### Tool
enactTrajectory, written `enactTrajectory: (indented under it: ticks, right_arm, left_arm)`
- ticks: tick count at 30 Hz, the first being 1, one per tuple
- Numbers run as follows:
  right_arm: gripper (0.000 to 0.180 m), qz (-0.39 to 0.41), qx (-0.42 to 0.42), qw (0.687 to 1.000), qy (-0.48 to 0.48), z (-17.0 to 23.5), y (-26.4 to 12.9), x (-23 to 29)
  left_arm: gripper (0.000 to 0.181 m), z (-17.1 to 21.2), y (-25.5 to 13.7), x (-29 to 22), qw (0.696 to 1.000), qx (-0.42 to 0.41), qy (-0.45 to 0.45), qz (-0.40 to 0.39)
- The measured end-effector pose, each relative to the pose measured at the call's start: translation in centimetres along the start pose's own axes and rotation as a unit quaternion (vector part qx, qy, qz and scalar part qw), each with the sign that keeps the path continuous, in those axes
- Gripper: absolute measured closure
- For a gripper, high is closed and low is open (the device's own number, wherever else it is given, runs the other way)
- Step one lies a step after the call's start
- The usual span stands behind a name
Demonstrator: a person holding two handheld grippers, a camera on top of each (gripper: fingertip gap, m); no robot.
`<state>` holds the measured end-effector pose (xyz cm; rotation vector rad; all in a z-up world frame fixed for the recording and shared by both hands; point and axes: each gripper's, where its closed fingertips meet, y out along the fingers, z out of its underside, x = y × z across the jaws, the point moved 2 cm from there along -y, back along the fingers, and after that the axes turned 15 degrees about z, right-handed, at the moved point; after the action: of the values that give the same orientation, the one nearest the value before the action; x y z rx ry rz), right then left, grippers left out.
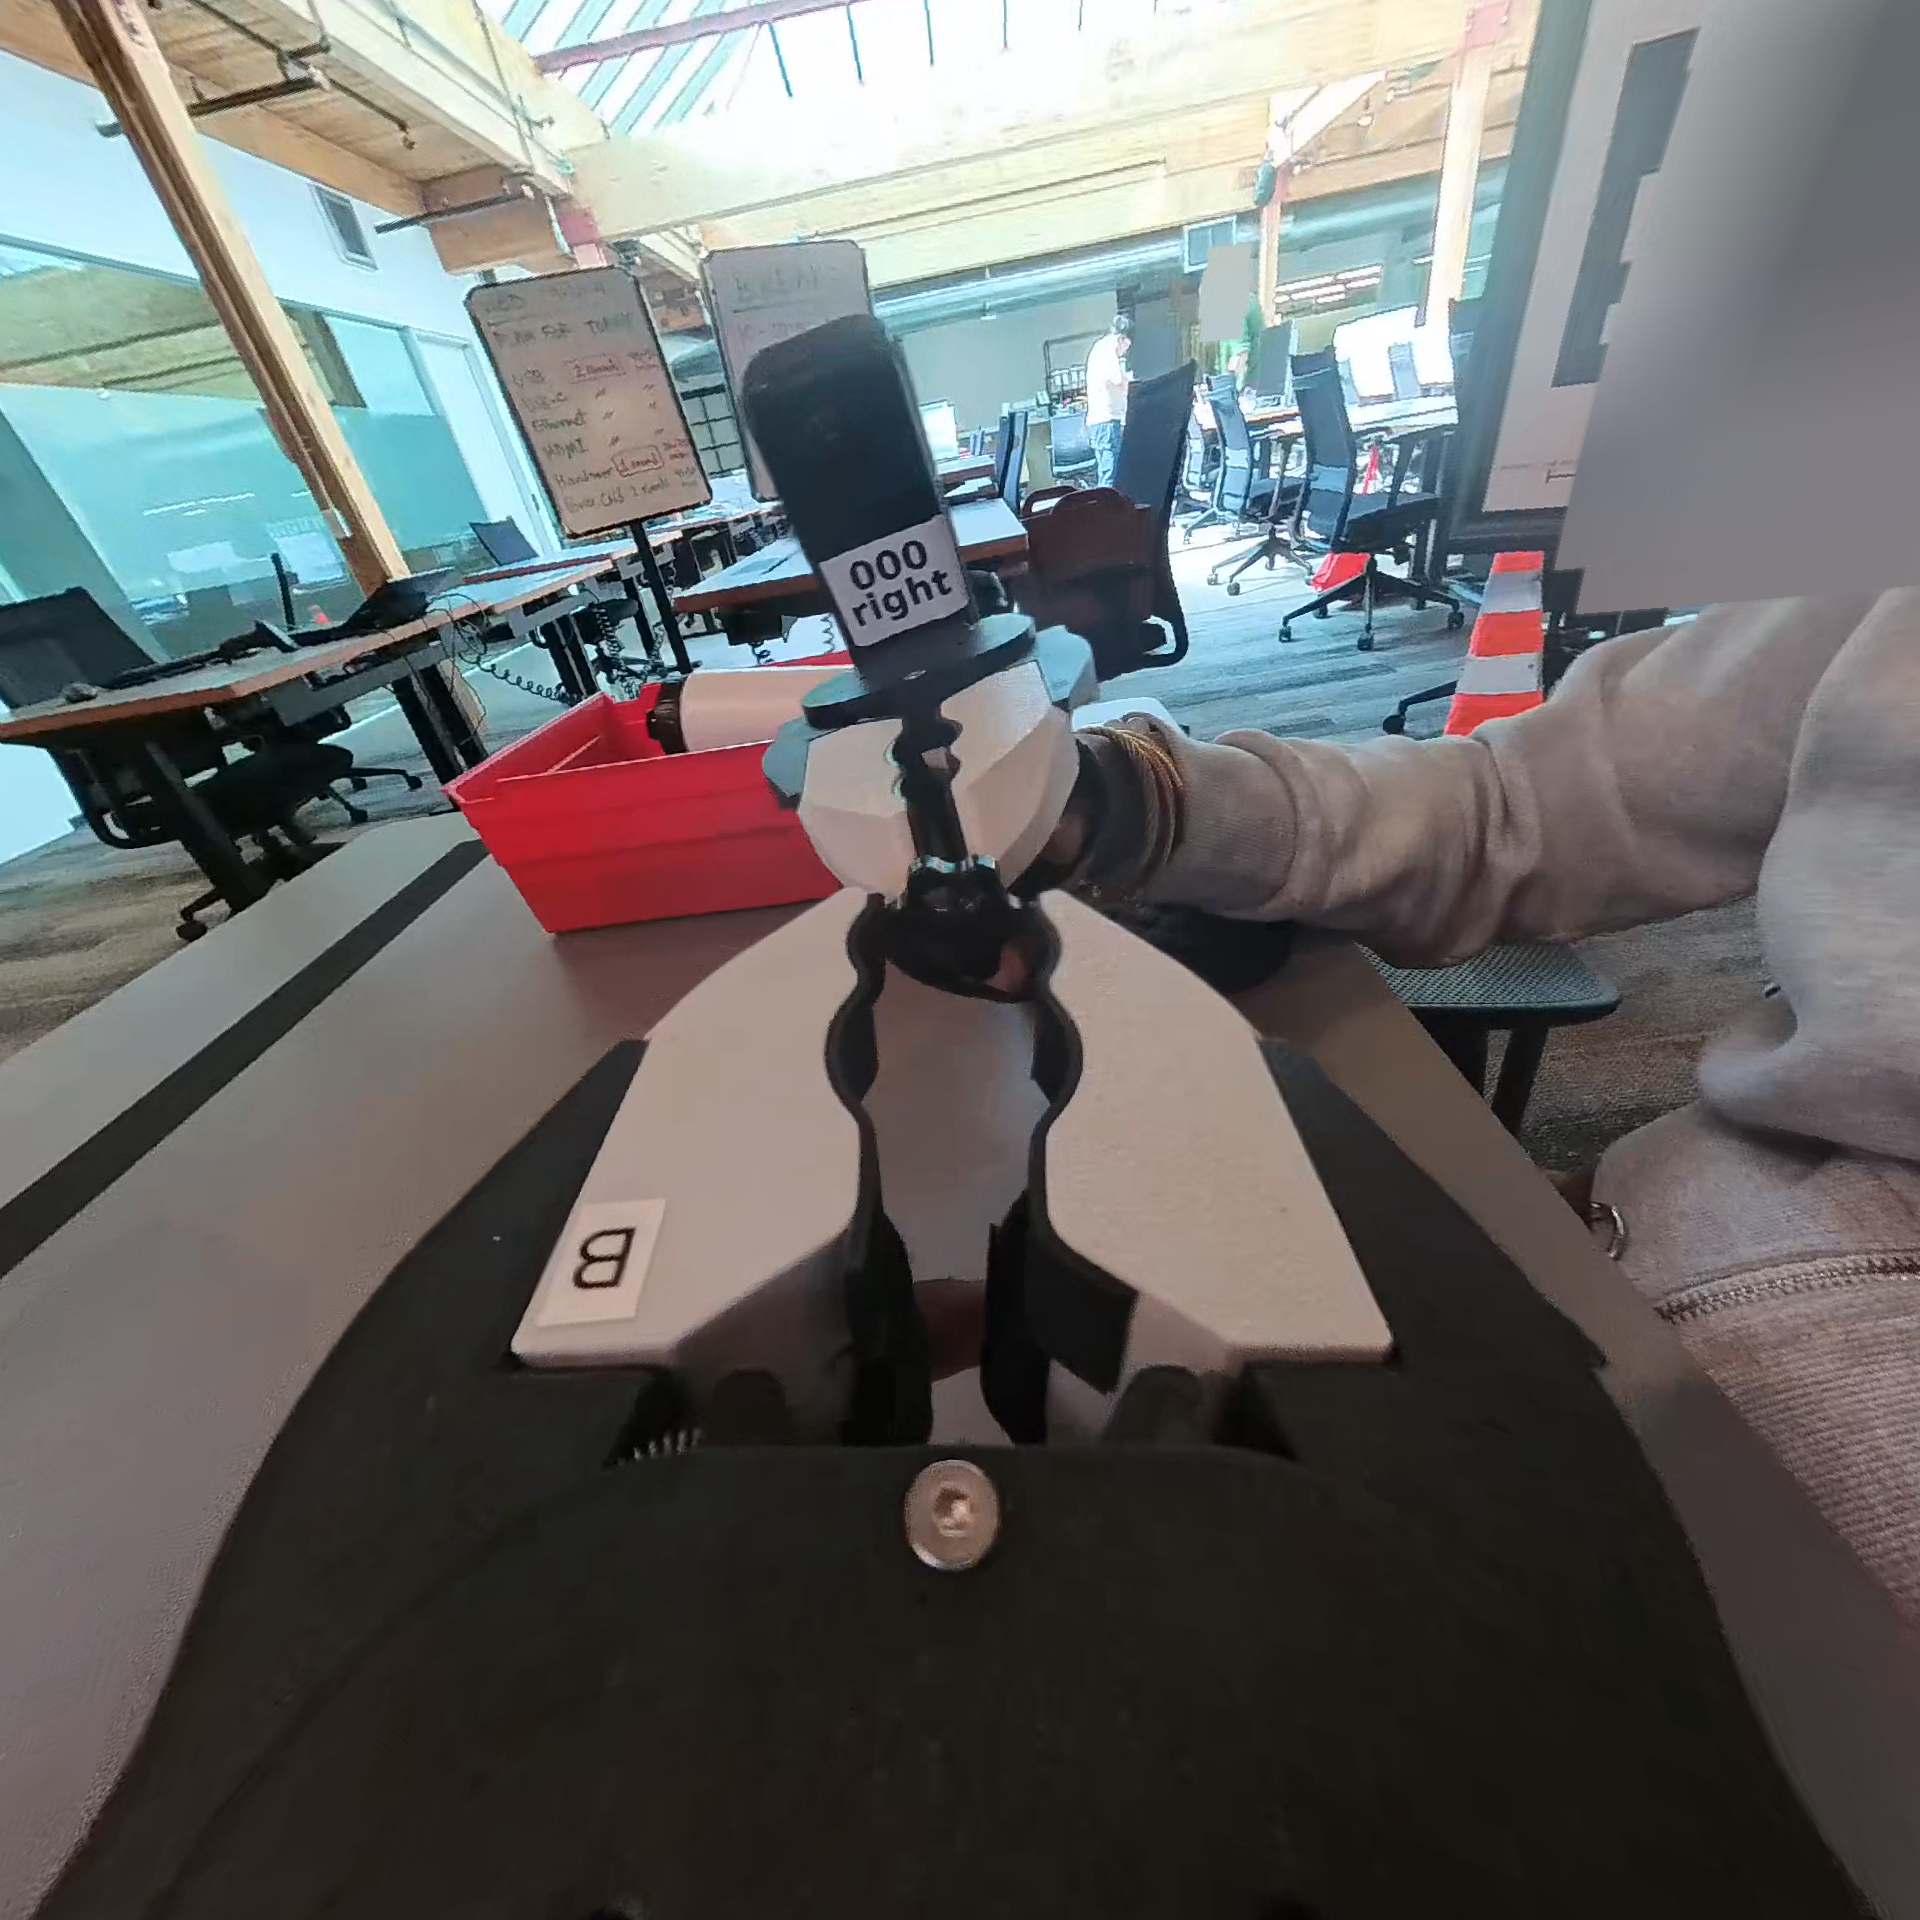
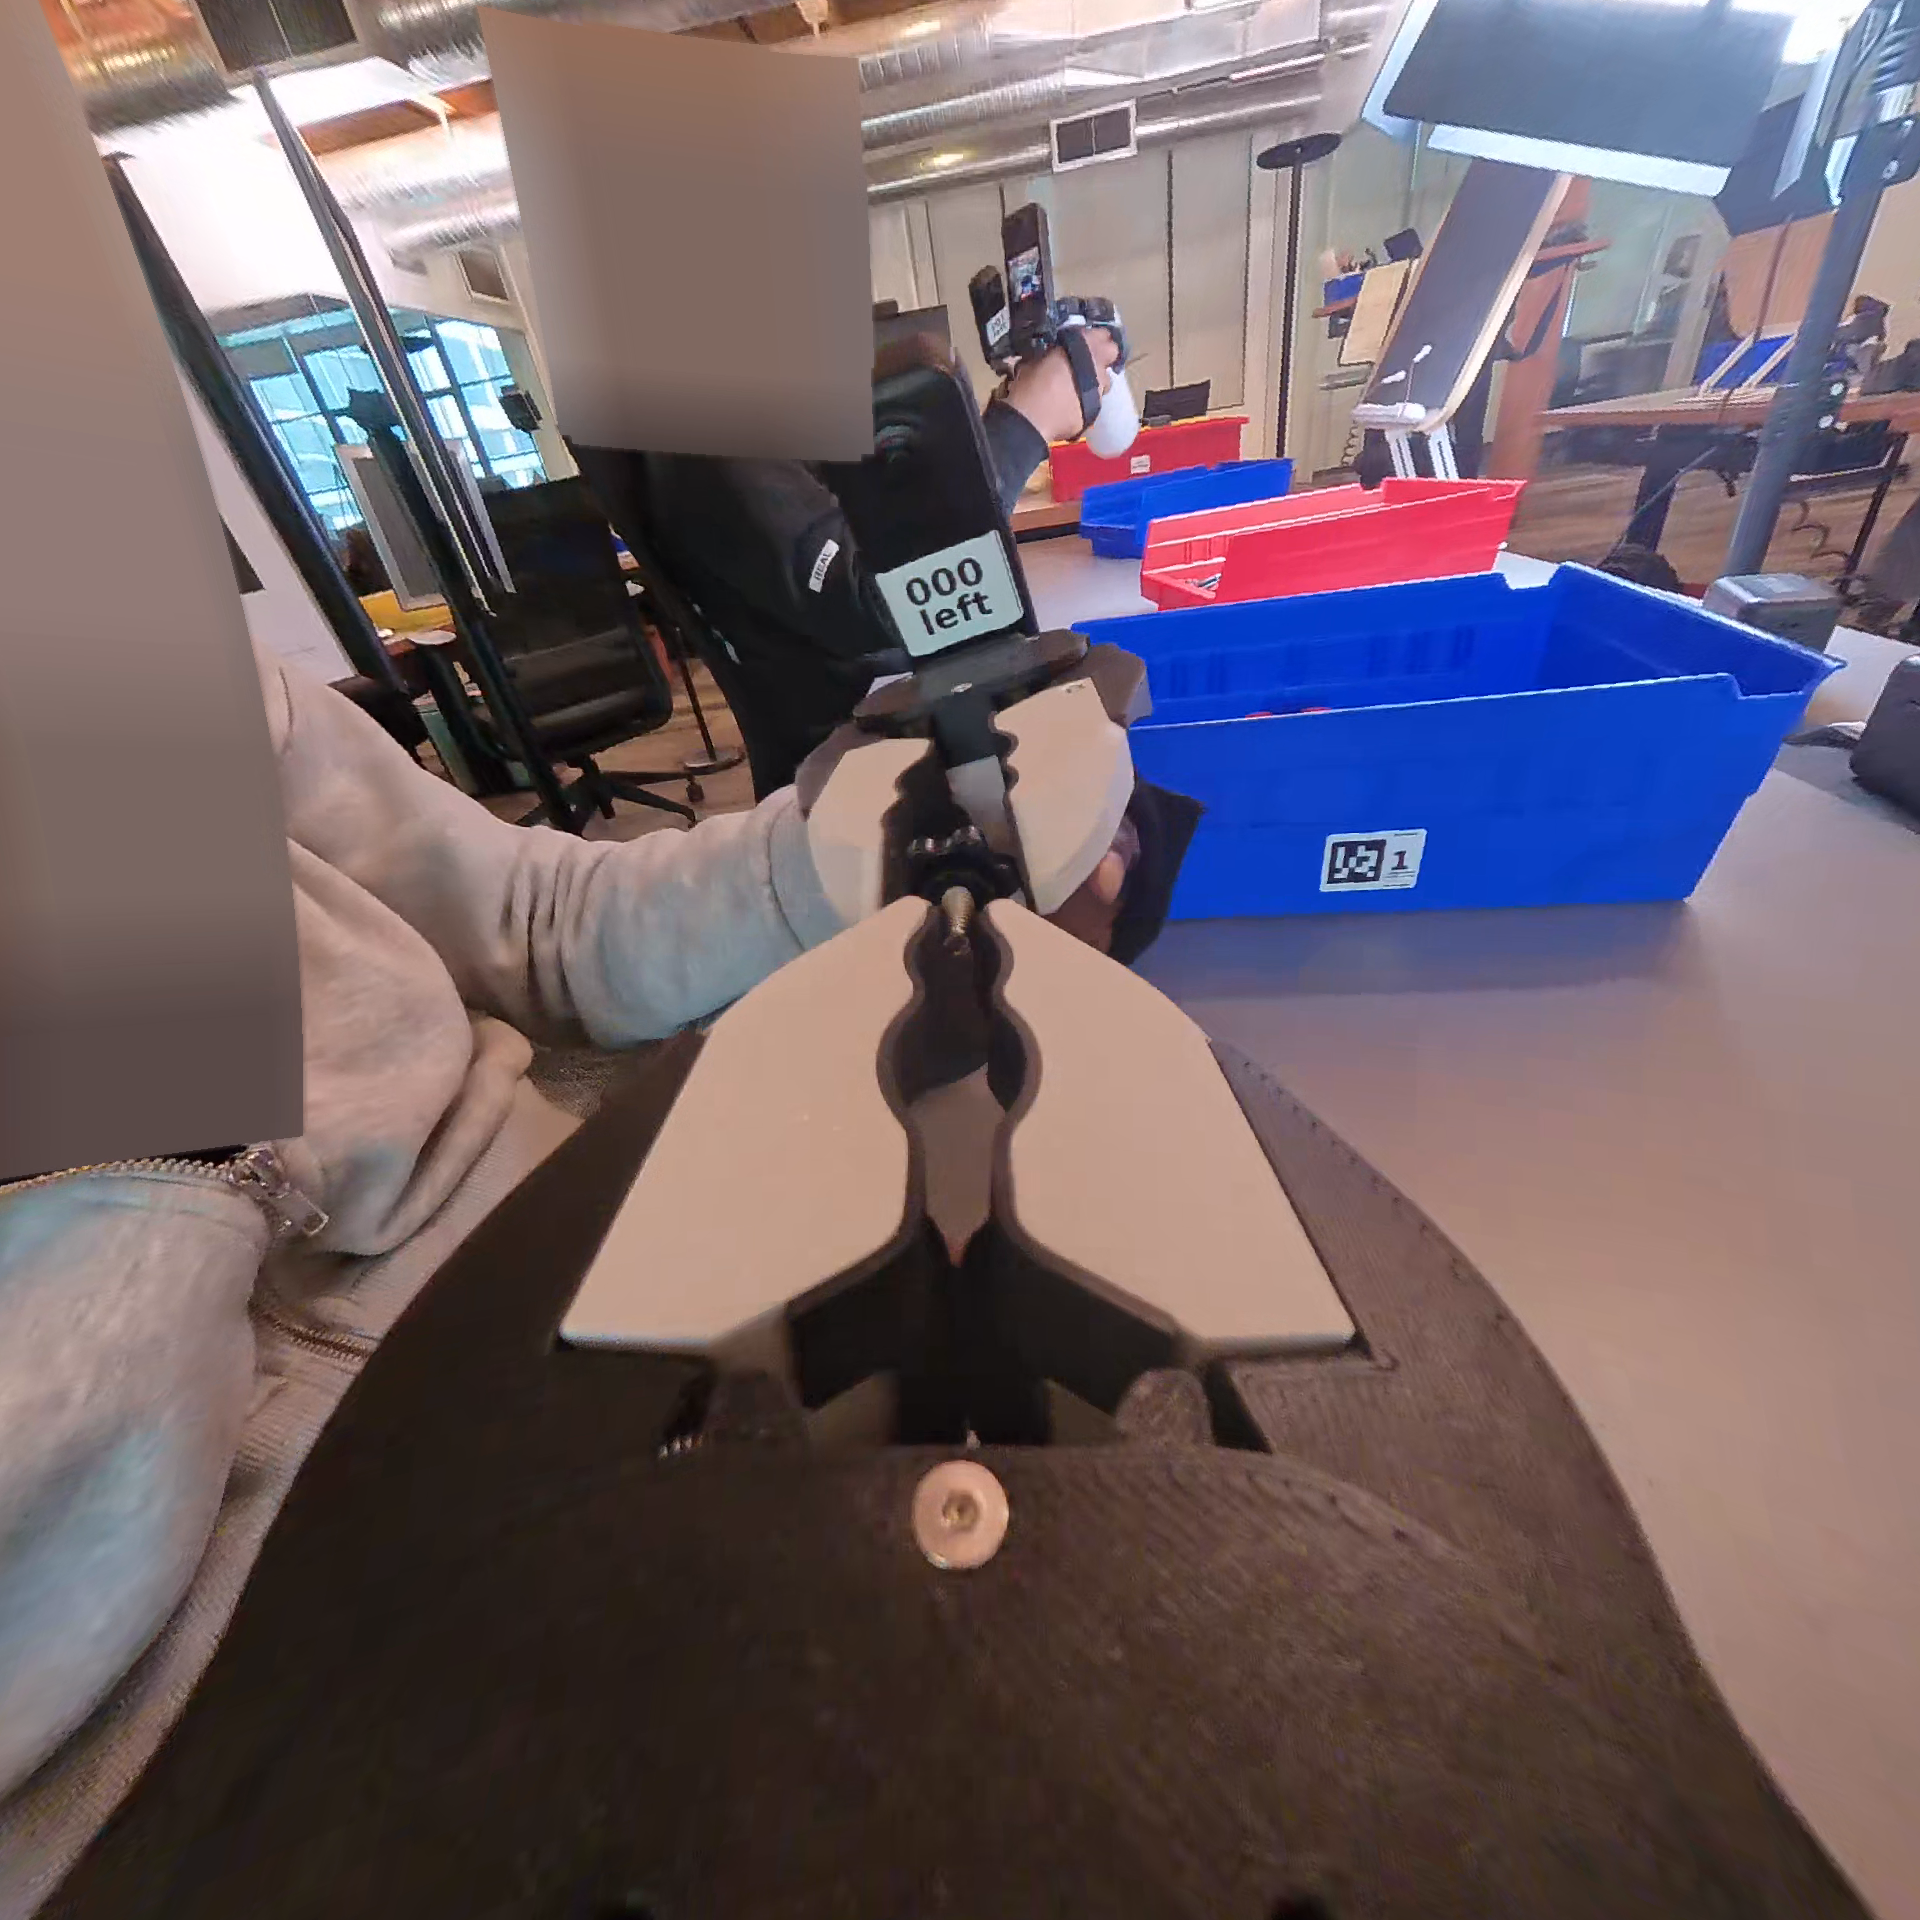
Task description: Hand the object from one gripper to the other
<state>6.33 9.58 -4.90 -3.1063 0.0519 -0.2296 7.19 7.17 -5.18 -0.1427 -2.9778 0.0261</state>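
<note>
The object is a small black knob (image 1: 948, 928) with a silver threaded screw (image 2: 956, 923) sticking out of it. My left gripper (image 1: 951, 920) and my right gripper (image 2: 956, 914) meet tip to tip above the grey table (image 2: 1507, 1091). The left gripper's fingers close around the knob. The right gripper's fingers are nearly together, with the screw between their tips. The right gripper also shows in the left wrist view (image 1: 940, 831), and the left gripper in the right wrist view (image 2: 951, 868). Both hold the object off the table.
A red bin (image 1: 623, 821) stands on the table behind the grippers in the left wrist view. A blue bin (image 2: 1455, 748) stands at the right, with a red bin (image 2: 1330, 540) behind it. Grey sleeves (image 1: 1403, 821) reach in. An orange cone (image 1: 1496, 644) stands beyond.
</note>
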Motion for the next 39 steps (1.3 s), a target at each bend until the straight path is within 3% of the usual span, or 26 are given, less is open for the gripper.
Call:
enactTrajectory:
  ticks: [4, 7, 10, 12, 19, 22, 26, 28, 31, 34, 39]
  right_arm:
    - [0.174, 0.007, -0.002, 1.000, -0.010, 0.0, 0.1, 0.0]
    - [0.165, 0.036, -0.042, 0.991, -0.120, -0.4, 0.0, 0.3]
    - [0.160, 0.107, -0.094, 0.938, -0.315, -1.0, -0.2, 0.9]
    - [0.160, 0.130, -0.102, 0.904, -0.394, -0.9, -0.2, 1.4]
    - [0.163, 0.151, -0.099, 0.885, -0.429, -0.7, 0.0, 1.0]
    - [0.173, 0.143, -0.093, 0.882, -0.440, -0.4, 0.2, 1.3]
    - [0.174, 0.126, -0.082, 0.910, -0.386, -0.5, 0.2, 1.2]
    - [0.174, 0.083, -0.069, 0.952, -0.288, -0.6, 0.1, 1.2]
    - [0.174, 0.038, -0.042, 0.991, -0.122, -0.7, -0.3, 0.1]
    - [0.174, -0.002, -0.040, 0.999, -0.016, -1.0, -0.7, -0.2]
    - [0.174, -0.016, -0.031, 0.999, 0.016, -0.9, -0.6, -0.1]
  left_arm:
    - [0.156, 0.0, -0.1, 0.1, 0.999, -0.010, -0.040, 0.008]
    - [0.156, -0.1, -0.4, 0.4, 0.992, -0.049, -0.116, 0.021]
    - [0.156, -0.2, -0.7, 0.6, 0.966, -0.111, -0.227, 0.060]
    - [0.156, -0.8, -0.8, 0.5, 0.944, -0.156, -0.275, 0.090]
    - [0.156, -0.7, -0.3, -0.4, 0.938, -0.141, -0.290, 0.124]
    - [0.156, -0.4, -0.2, -0.4, 0.940, -0.131, -0.292, 0.122]
    - [0.149, -0.3, -0.1, -0.2, 0.964, -0.103, -0.229, 0.092]
    - [0.130, 0.5, 0.2, 0.3, 0.988, -0.048, -0.143, 0.034]
    - [0.128, 0.6, 0.4, 0.4, 1.000, 0.007, -0.001, -0.020]
    - [0.134, 0.4, 0.6, 0.4, 0.998, 0.026, 0.045, -0.036]
    - [0.148, -0.7, 0.2, 0.5, 0.997, -0.010, 0.057, -0.044]
